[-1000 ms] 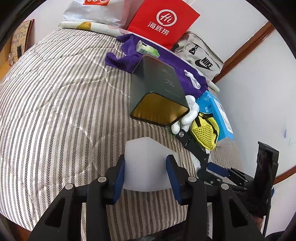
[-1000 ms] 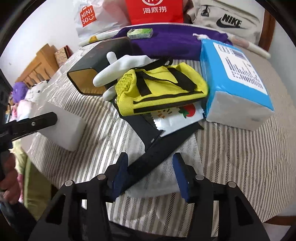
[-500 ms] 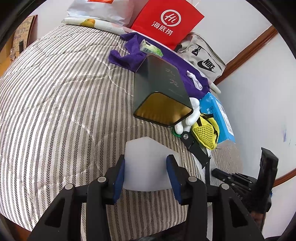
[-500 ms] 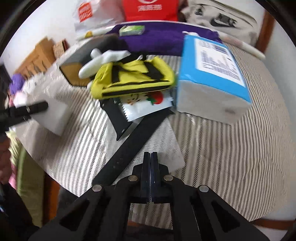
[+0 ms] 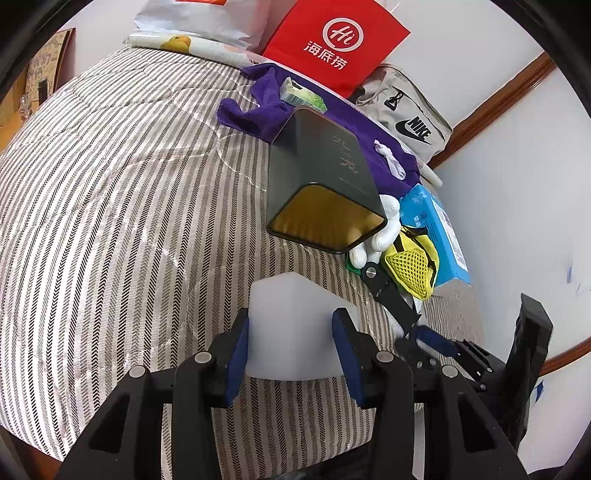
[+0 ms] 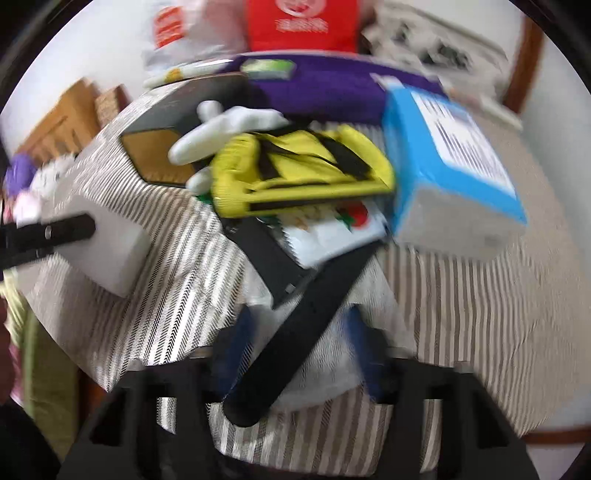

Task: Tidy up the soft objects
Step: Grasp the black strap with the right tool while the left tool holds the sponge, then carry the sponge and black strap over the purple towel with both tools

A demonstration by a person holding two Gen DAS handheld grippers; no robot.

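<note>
My left gripper [image 5: 291,332] is shut on a white foam block [image 5: 291,317] and holds it just above the striped bed cover [image 5: 110,203]; the block also shows in the right wrist view [image 6: 103,254]. A dark open box [image 5: 321,184] lies on its side ahead of it, mouth toward me. My right gripper [image 6: 295,343] is blurred, its blue pads apart around a black strap [image 6: 295,339] and a white soft piece [image 6: 332,369]. Beyond it lie a yellow mesh bag [image 6: 299,173], a white glove [image 6: 229,129] and a blue tissue pack [image 6: 450,166].
A purple cloth [image 5: 258,110] with a small green packet [image 5: 301,94] lies at the back. A red paper bag [image 5: 332,44], a white plastic bag [image 5: 207,18] and a grey Nike bag [image 5: 410,110] lean on the wall. The bed edge is close below both grippers.
My right gripper was shut half a second ago and has opened again around the strap while moving; its view is blurred. My left gripper still holds the foam block, moved slightly forward.
</note>
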